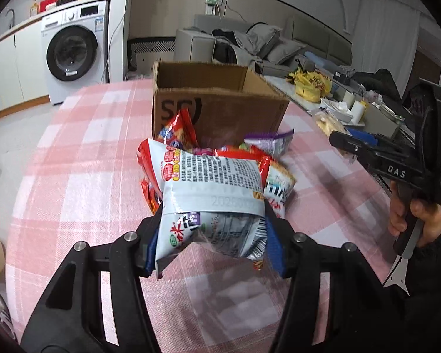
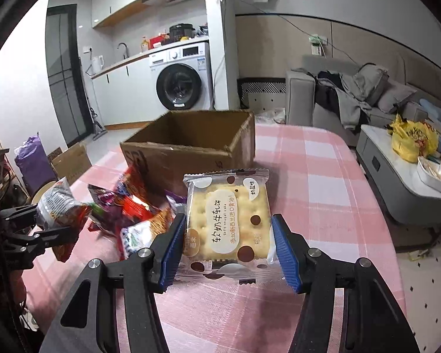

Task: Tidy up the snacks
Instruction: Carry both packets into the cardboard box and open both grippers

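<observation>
Snacks fill both grips: the left gripper clamps a crinkly white-and-red packet, the right gripper pinches a clear-wrapped cracker biscuit by its side edges. Both look light; the biscuit seems fragile, so a gentle squeeze suits. Beyond, more packets lie heaped on the table before the open cardboard box.

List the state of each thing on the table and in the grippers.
Cardboard box: open, upright, looks empty.
Silver snack bag: gripped in left gripper, lifted.
Cracker packet: sealed, gripped in right gripper, lifted.
Snack pile: loose on the table, outside the box.
</observation>
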Demonstrator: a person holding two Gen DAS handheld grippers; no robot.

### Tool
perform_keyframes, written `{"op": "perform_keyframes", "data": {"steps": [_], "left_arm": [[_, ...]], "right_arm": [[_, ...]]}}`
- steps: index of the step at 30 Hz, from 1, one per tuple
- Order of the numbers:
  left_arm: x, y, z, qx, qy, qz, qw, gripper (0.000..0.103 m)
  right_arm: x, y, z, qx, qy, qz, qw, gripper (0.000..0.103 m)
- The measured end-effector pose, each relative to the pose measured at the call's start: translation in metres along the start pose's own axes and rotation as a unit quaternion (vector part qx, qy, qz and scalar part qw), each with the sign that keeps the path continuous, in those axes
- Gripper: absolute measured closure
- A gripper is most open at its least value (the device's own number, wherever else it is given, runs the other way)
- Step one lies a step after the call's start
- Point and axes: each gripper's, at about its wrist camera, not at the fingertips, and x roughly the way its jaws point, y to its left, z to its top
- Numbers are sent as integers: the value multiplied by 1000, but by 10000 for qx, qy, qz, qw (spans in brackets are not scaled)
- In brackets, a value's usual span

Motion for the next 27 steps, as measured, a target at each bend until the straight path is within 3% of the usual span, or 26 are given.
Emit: {"op": "perform_keyframes", "data": {"steps": [18,27], "left_arm": [[-26,-7,64,189,-677,193,9973,48],[-8,3,103,137,-801,232,9964,48]], "right_arm": [[-18,25,38,-114,-416,304,9986,45],[-7,29,58,-164,-482,373,9980,45]]}}
